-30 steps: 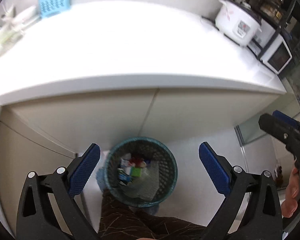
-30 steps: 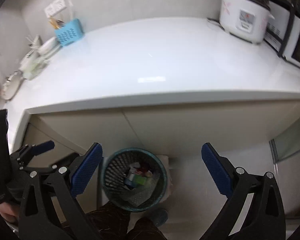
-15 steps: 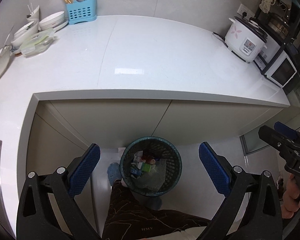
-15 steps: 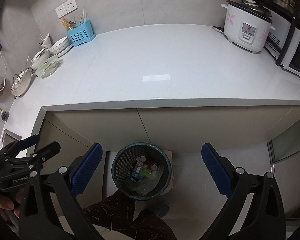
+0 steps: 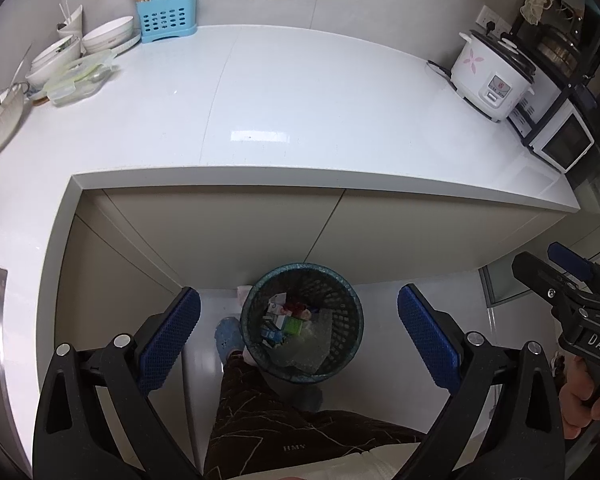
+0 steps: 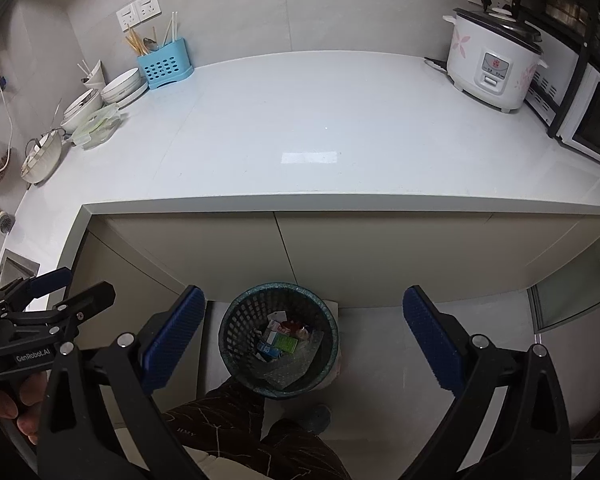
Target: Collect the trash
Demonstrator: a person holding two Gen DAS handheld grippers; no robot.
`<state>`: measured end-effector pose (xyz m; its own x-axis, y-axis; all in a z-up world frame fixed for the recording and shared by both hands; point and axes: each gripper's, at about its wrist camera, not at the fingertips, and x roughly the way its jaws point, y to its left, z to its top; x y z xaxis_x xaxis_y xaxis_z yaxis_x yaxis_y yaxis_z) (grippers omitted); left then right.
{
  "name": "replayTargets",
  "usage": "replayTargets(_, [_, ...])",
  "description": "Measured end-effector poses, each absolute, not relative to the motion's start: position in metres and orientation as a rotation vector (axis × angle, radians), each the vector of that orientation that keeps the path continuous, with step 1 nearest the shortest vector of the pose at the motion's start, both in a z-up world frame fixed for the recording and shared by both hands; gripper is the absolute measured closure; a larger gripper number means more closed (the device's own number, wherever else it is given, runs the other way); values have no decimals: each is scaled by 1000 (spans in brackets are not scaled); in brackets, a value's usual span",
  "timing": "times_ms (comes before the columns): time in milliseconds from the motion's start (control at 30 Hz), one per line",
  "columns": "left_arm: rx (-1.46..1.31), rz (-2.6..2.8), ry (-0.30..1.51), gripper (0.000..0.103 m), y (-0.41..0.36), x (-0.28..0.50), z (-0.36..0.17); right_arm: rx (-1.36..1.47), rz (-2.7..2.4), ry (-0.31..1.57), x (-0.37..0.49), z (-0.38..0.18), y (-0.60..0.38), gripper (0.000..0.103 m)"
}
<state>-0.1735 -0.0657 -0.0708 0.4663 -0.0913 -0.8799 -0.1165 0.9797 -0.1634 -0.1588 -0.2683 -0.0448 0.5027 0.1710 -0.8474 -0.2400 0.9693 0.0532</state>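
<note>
Now both my grippers hang above the floor in front of the counter; the left gripper has its fingers wide apart and holds nothing, and the right gripper is the same. The trash, small cartons and a clear wrapper, lies inside the dark mesh wastebasket that stands on the floor against the cabinet; the worktop shows no loose scrap, only bowls, a blue cutlery holder and a rice cooker. I judge the collecting nearly finished; next I should search for leftover pieces, or stop.
</note>
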Motion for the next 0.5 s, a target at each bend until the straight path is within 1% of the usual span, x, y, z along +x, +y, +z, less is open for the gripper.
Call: replayTargets(500, [-205, 14, 1093, 6, -67, -175, -72, -86, 252, 1018, -158, -48, -268, 8])
